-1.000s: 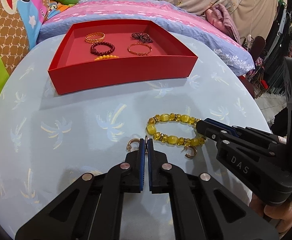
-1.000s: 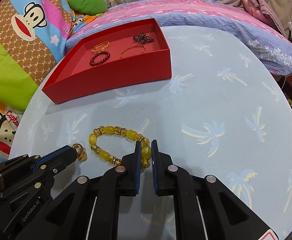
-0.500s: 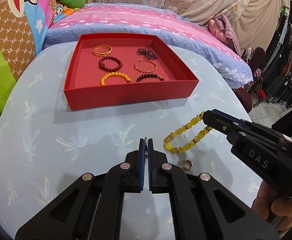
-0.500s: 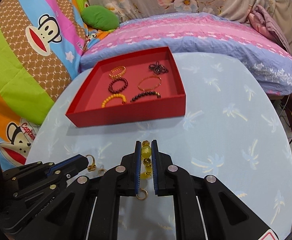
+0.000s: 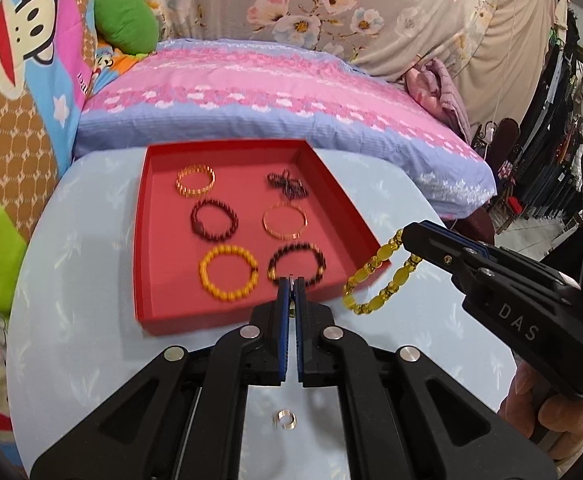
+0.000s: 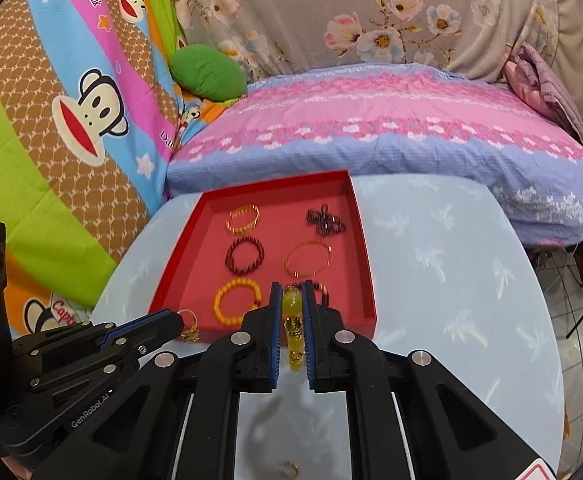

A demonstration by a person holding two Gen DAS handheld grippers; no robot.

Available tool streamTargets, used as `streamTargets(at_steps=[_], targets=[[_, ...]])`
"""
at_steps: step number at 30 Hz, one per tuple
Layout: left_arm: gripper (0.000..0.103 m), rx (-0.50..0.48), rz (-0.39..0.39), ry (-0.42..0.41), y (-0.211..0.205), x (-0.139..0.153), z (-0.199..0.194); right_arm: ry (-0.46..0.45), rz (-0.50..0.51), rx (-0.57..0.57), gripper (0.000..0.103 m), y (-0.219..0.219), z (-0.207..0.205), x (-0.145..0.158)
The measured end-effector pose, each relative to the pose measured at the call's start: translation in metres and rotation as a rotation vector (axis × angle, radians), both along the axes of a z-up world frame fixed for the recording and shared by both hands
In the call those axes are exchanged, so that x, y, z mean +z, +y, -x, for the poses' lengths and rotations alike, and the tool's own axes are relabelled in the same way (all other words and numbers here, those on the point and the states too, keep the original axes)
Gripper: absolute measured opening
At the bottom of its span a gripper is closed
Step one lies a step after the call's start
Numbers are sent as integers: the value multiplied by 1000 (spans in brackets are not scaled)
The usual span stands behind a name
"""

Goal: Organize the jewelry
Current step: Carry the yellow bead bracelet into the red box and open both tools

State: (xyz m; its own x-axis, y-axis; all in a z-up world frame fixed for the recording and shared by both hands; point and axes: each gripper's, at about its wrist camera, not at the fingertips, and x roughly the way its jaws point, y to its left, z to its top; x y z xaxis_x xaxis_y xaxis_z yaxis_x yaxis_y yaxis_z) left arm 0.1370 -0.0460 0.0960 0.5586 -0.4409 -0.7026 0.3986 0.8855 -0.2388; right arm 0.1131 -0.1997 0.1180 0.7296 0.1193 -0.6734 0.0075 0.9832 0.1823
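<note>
Yellow bead bracelet (image 5: 375,276) dangling lengthwise downward

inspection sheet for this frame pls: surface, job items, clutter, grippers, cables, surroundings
Surface: round table, pale blue palm-print cover.
Job's things: red tray holding six bracelets; yellow bead bracelet hanging in the air; gold earring lifted; second earring lying on the table.
Clutter: nothing seen.
Grippers: right gripper shut on the yellow bead bracelet; left gripper shut on the gold earring.
Cables: nothing seen.
Surroundings: pink-and-blue bedding, green cushion.

Table (image 5: 71,320): red tray (image 5: 251,322), perhaps earring (image 5: 285,419).
</note>
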Motion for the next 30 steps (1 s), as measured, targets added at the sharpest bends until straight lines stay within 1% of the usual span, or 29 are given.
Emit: streamTargets(at_steps=[7, 11, 15, 18, 20, 26, 29, 30], targets=[[2, 14, 14, 5, -8, 6, -61, -1, -9, 24, 9, 4, -56, 8], [2, 11, 37, 35, -12, 4, -102, 19, -30, 36, 9, 5, -93, 5], [2, -2, 58, 69, -19, -2, -136, 43, -59, 41, 9, 4, -127, -3], [2, -10, 58, 93, -29, -10, -161, 50, -43, 23, 10, 1, -148, -10], [2, -13, 53, 121, -37, -20, -176, 58, -49, 10, 10, -7, -156, -15], [2, -3, -29, 164, -53, -52, -201, 93, -45, -21, 10, -26, -172, -34], [3, 31, -96, 197, -52, -70, -210, 104, -48, -13, 10, -26, -177, -40], [8, 49, -120, 212, -50, -75, -212, 106, -52, -9, 10, -25, -180, -42]])
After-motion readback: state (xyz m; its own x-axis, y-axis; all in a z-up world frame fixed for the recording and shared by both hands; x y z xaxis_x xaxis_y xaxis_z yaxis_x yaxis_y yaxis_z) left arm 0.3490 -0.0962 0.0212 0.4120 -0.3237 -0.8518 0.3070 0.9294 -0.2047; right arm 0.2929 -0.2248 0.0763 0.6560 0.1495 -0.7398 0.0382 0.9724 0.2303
